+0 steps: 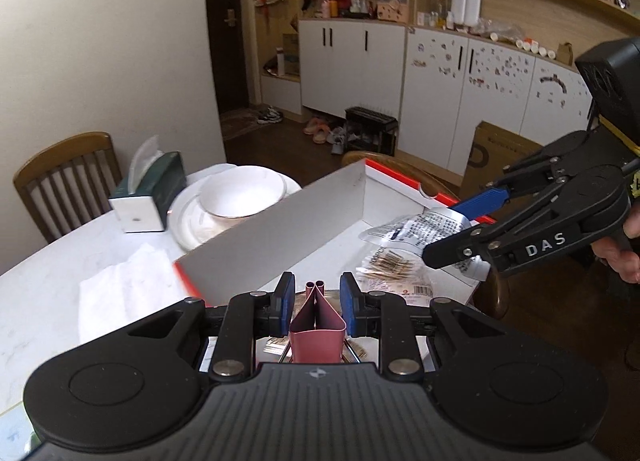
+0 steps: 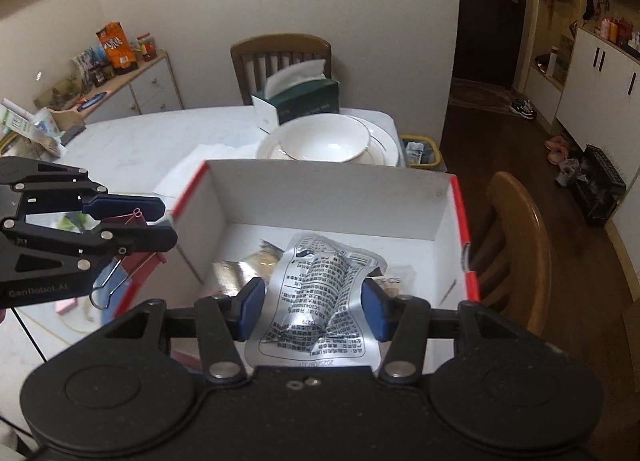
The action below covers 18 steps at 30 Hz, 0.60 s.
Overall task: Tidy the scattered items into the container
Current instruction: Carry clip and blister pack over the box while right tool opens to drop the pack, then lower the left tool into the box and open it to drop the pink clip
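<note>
The silver foil packet sits pinched between the blue pads of the right gripper, held above the open white box with red rims, the container for this task; the left wrist view shows the packet hanging over the box's interior. Below the packet, on the box floor, lie a clear bag of small brown sticks and other wrappers, so some items seem already put away. The left gripper is closed on a dark red binder clip, its wire handles dangling in the right wrist view, and it hovers just outside the near left wall of the box. Beyond the box's far wall stand a white bowl on plates and a green tissue box, with a wooden chair behind them. To do this step well, the person would probably lower the packet nearer the box floor before opening the fingers, since crinkled foil is light and may drift or catch on a pad. Releasing toward the middle of the box, clear of its walls, looks safest. The clip would best wait until the right gripper has cleared the opening, so the two tools do not collide over the box.
</note>
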### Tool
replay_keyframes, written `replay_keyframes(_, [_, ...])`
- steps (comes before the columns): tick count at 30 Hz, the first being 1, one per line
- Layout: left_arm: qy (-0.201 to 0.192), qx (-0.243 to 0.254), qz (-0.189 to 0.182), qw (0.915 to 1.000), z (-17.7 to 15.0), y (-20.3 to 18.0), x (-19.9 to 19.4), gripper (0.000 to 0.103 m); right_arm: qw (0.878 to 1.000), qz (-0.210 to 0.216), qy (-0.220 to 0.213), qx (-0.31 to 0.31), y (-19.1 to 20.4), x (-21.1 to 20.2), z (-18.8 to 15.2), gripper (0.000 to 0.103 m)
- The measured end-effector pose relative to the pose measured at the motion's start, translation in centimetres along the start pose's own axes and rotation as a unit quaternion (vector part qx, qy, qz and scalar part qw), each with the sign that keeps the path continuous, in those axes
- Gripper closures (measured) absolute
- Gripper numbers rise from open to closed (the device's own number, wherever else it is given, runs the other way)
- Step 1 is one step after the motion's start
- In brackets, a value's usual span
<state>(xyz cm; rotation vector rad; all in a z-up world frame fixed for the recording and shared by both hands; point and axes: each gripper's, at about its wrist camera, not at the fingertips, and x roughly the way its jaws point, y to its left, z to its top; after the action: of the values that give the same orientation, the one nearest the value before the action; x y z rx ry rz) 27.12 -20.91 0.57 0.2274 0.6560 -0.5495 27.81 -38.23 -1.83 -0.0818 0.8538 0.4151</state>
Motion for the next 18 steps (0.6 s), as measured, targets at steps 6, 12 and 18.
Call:
replay_keyframes(6, [0.019, 0.011, -0.009, 0.9997, 1.1, -1.4, 3.5, 0.08, 1.0, -0.016, 0.011, -0.002, -1.8, 2.4, 0.4, 0.051])
replay_keyframes(12, [0.043, 0.021, -0.018, 0.9987, 1.2, -2.7, 6.6, 0.08, 0.999, -0.023, 0.025, -0.015, -2.8, 5.0, 0.9, 0.051])
replay_keyframes(18, [0.063, 0.031, -0.019, 0.9973, 1.2, -3.4, 9.1, 0.08, 0.999, -0.022, 0.039, -0.02, -3.2, 7.3, 1.3, 0.051])
